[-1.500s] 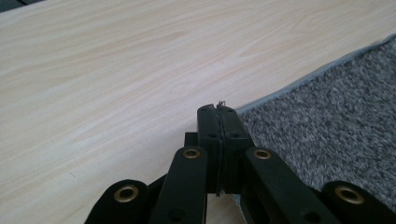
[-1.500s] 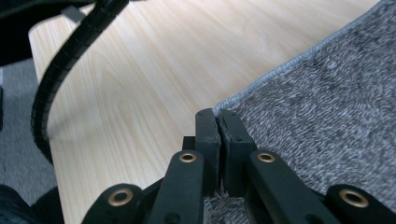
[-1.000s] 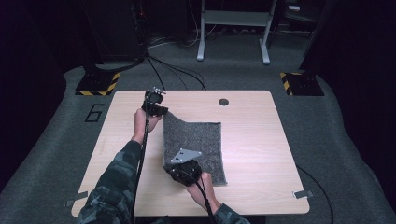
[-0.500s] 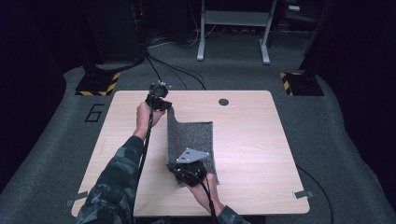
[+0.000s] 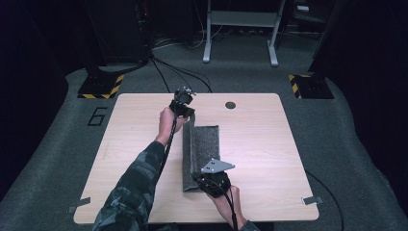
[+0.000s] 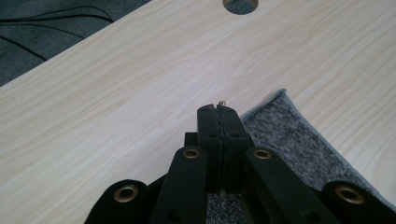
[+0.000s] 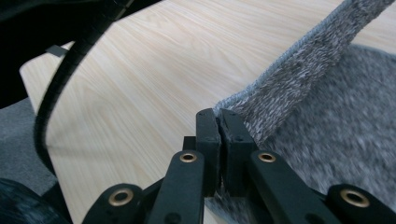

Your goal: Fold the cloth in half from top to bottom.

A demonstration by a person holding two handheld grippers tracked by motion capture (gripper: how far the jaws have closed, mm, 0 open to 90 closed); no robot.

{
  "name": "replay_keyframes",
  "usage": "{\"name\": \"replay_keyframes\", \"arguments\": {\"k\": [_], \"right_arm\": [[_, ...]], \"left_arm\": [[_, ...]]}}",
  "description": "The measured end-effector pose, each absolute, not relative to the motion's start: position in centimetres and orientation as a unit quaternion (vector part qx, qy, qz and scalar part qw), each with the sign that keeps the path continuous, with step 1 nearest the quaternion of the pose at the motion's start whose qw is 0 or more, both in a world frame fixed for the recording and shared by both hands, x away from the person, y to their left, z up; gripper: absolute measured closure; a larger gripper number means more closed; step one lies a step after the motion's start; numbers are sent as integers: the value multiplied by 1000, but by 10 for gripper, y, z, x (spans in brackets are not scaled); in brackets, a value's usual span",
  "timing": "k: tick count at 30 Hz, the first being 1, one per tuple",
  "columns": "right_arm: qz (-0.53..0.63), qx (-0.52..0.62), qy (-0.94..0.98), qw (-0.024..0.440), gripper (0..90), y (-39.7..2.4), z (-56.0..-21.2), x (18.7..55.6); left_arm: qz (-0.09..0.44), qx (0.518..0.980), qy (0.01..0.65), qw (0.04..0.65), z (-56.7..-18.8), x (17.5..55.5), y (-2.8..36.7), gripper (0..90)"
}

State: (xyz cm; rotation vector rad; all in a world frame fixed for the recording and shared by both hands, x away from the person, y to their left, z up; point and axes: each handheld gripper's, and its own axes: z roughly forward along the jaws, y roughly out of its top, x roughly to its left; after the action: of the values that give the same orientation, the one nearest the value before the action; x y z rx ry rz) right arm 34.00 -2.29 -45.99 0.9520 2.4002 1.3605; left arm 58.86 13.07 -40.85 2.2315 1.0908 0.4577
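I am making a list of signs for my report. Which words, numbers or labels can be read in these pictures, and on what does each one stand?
"6": a large dark numeral on the grey floor carpet, left of the table.
The grey cloth, the left gripper and the right gripper carry no readable text.

Grey felt mat (image 5: 204, 144), fuzzy, with a stitched edge (image 7: 285, 58). Lying near the middle of the table (image 5: 269, 139), long axis running from 12 to 6 o'clock. Left long edge lifted off the wood and folded over toward 3 o'clock, standing as a raised flap. Far left corner (image 6: 222, 106) and near left corner (image 7: 219, 111) each pinched and held up. Right part lying flat.
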Motion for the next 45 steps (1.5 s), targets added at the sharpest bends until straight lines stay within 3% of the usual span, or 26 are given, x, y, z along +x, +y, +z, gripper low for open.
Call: {"name": "replay_keyframes", "arguments": {"k": [23,26,28,31,36,41,45], "right_arm": [[428,379,811,125,864,-63,-491,341],[422,383,812,126,856,-67,-494,341],[415,388,813,128,847,-70,-496,341],[401,398,814,138,791,-74,-499,340],[386,414,812,143,697,-91,-503,337],[373,433,809,136,615,-104,-508,335],[373,442,805,130,463,-116,-507,331]], "left_arm": [[159,848,420,280,-437,601,85,869],[160,844,432,276,-441,604,82,768],[156,835,448,278,-443,607,83,576],[153,827,462,283,-442,607,86,402],[149,827,463,282,-438,605,99,238],[148,822,469,288,-437,602,108,199],[150,826,463,286,-442,593,113,177]]}}
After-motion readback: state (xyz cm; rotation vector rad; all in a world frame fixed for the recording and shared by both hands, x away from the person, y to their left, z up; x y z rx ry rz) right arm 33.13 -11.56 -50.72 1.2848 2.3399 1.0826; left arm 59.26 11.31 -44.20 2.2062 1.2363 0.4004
